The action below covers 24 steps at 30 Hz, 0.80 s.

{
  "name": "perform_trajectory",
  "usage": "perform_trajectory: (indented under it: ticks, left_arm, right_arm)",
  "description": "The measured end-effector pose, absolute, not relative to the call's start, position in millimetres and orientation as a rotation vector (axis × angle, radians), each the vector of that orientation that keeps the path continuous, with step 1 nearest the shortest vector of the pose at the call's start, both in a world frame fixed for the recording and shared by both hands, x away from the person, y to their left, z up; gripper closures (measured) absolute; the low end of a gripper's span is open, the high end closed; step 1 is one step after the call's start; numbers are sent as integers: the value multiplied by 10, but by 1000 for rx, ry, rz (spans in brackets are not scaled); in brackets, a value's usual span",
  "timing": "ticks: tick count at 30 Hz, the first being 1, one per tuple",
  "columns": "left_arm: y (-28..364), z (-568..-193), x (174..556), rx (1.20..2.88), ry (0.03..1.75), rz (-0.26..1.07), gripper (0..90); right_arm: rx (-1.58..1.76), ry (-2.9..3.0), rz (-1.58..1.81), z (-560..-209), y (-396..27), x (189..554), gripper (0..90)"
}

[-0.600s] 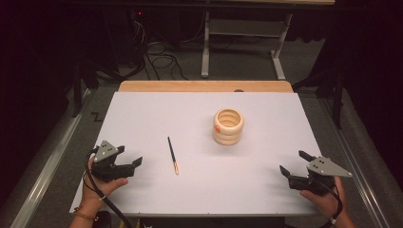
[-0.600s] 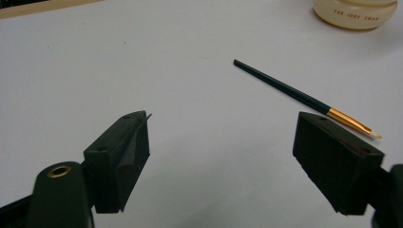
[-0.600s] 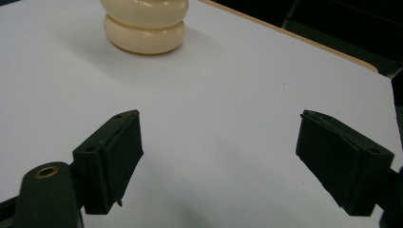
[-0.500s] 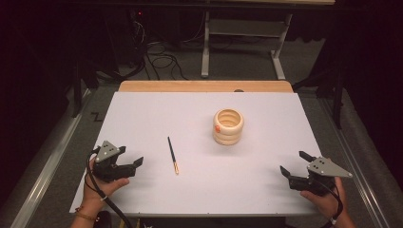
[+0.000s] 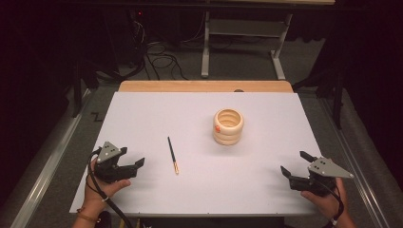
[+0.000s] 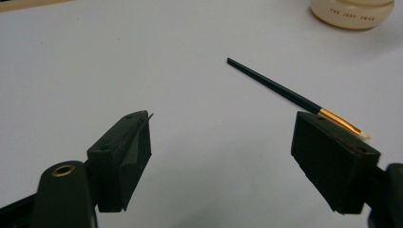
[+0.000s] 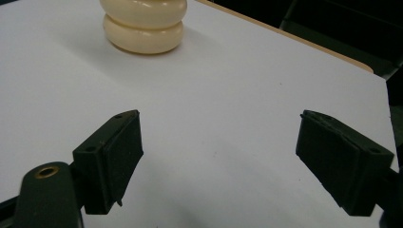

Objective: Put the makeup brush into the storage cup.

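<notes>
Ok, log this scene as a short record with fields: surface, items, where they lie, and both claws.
surface: white table top with a wooden strip along its far edge
item 1: cream ridged holder, upright, right of centre, open at the top
item 2: slim black brush with a gold ferrule, flat on the table, apart from the holder
left claw: open, nothing between the jaws, near the brush's gold end
right claw: open, nothing between the jaws, at the near right of the table
contact: neither claw touches an item
</notes>
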<state>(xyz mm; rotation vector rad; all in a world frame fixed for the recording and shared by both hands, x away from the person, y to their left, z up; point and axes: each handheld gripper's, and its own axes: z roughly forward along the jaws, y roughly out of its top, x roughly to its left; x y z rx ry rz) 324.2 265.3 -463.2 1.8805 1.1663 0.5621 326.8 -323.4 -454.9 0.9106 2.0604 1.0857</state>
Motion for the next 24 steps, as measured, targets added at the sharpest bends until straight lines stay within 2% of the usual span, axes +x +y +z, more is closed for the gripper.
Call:
perform_trajectory:
  ticks: [11,18,24]
  left_arm:
    - [2561,-4588,3304,1908,1218,517,237]
    - [2466,-4493,3309,1939,1144,544,218]
    - [2370,-4491,3360,1979,1124,509,212]
  right_arm:
    - [911,2065,1091,-4554,-3224,3272,164]
    - [912,2063,1094,-4556,-3232,3281,164]
    - [915,2062,1094,-4554,-3217,3276,164]
